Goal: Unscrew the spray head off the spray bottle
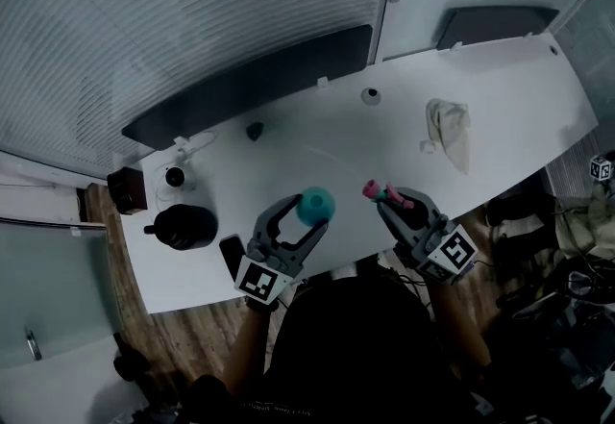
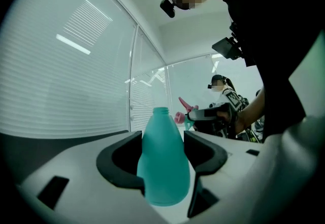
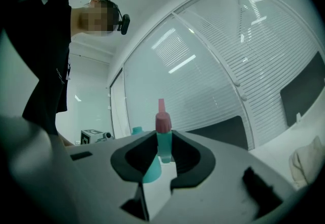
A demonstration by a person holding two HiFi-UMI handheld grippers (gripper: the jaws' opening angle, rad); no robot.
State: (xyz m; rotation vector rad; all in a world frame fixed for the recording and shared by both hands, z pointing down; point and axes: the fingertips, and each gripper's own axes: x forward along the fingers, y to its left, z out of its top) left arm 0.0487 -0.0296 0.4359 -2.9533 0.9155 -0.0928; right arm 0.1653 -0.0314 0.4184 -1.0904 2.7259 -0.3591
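- White table (image 1: 500, 95) runs along a glass wall with blinds (image 1: 192, 18); two dark chair backs show behind its far edge.
- Left gripper (image 1: 306, 215), at the near edge, is clamped on the bottle (image 1: 316, 205): its own view shows both jaws pressed against the teal body just below the neck.
- Bottle stands upright between those jaws, its neck bare and open at the top.
- Right gripper (image 1: 394, 203), just beside the left one, is closed on the spray head (image 1: 382, 191).
- Spray head is off the bottle and apart from it, upright in the jaws; its teal stem is pinched between them and the pink part sticks up above.
- Cloth (image 1: 449, 129) lies crumpled further back on the right side of the table, well apart from both grippers.
- Black round container (image 1: 184, 226) sits near the table's left end.
- Person's dark sleeves and torso fill the bottom of the head view.
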